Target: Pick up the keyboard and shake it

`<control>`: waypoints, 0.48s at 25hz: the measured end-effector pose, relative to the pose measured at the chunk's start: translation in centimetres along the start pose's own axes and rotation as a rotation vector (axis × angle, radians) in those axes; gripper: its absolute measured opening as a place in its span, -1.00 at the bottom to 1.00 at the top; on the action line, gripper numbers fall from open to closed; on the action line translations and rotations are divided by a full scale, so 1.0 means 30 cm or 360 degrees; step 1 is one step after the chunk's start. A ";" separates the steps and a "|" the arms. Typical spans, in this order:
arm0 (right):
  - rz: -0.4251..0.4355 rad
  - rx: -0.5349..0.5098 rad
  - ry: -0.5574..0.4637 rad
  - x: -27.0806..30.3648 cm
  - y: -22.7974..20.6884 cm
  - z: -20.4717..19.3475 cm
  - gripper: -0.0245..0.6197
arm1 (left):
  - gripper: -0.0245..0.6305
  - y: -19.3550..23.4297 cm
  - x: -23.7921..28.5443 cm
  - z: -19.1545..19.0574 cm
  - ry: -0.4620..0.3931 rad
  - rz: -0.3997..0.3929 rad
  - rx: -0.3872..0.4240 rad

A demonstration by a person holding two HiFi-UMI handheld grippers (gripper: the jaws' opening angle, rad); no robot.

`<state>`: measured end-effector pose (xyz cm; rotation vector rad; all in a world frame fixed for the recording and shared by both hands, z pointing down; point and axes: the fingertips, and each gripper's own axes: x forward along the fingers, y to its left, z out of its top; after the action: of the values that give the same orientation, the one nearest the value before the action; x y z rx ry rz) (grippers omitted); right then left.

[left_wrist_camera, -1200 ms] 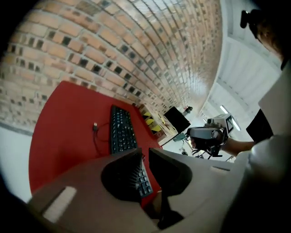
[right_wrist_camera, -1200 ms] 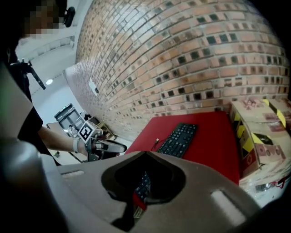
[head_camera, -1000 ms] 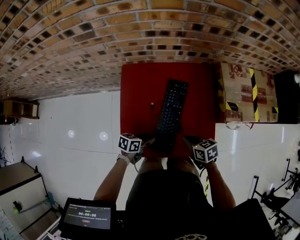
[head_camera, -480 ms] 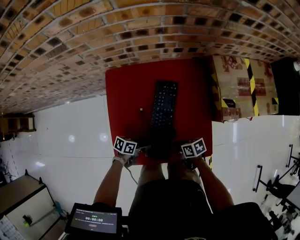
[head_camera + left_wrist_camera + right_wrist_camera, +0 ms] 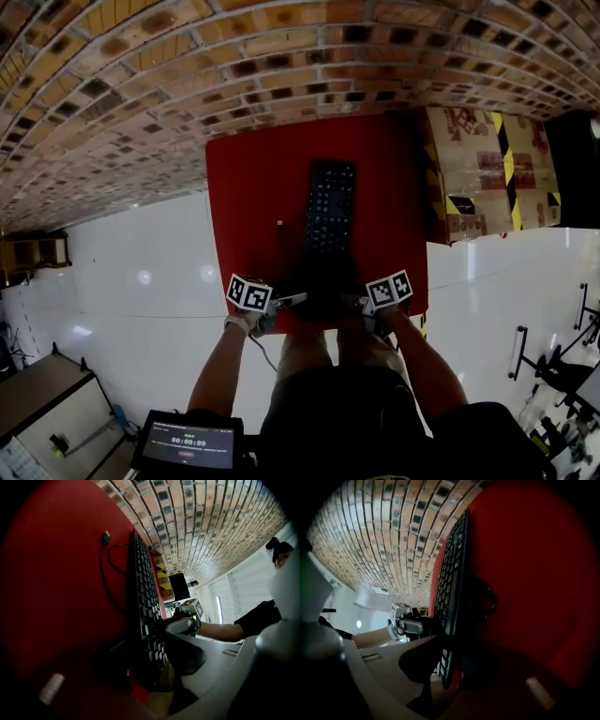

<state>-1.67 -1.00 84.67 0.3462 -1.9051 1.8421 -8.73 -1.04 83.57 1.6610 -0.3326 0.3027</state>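
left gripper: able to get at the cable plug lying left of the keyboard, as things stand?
Probably not yet: the left gripper looks clamped on the near end of the keyboard. The plug lies farther out on the red table, nothing between, so it'd need to let go first.

The left gripper [image 5: 293, 301] and the right gripper [image 5: 356, 302] each carry a white cube printed with black square markers, the left cube [image 5: 248, 292] left of centre low in the head view and the right cube [image 5: 388, 291] right of centre. In the gripper views each housing [image 5: 225, 667] is smooth, pale grey plastic with dark, rounded pads [image 5: 185, 654]. The person wears black clothing [image 5: 347, 412] with a short black sleeve [image 5: 260, 618]. A pale strap [image 5: 244, 322] circles the left wrist.
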 end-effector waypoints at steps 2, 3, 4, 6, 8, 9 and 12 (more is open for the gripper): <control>0.0132 0.0059 -0.0033 -0.022 0.032 0.008 -0.70 | -0.21 -0.014 0.002 -0.007 0.0006 -0.0041 0.0004; 0.0182 0.0075 -0.0047 -0.032 0.046 0.012 -0.71 | -0.14 -0.024 0.006 -0.015 0.0026 -0.0065 0.0010; 0.0222 0.0086 -0.0058 -0.042 0.059 0.016 -0.72 | -0.08 -0.033 0.011 -0.024 0.0051 -0.0089 0.0019; 0.0310 0.0119 -0.0081 -0.062 0.082 0.022 -0.73 | -0.04 -0.044 0.019 -0.037 0.0094 -0.0125 0.0043; 0.0424 0.0167 -0.0101 -0.077 0.108 0.026 -0.74 | -0.03 -0.052 0.025 -0.032 0.0089 -0.0166 0.0041; 0.0491 0.0194 -0.0112 -0.085 0.129 0.030 -0.74 | -0.01 -0.059 0.028 -0.029 0.0075 -0.0195 0.0013; 0.0665 0.0234 -0.0144 -0.108 0.198 0.052 -0.75 | 0.04 -0.077 0.044 -0.023 0.0031 -0.0273 -0.0059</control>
<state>-2.01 -2.58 77.91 0.0799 -2.0231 2.2765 -6.63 -0.17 82.03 1.6373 -0.1781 0.1830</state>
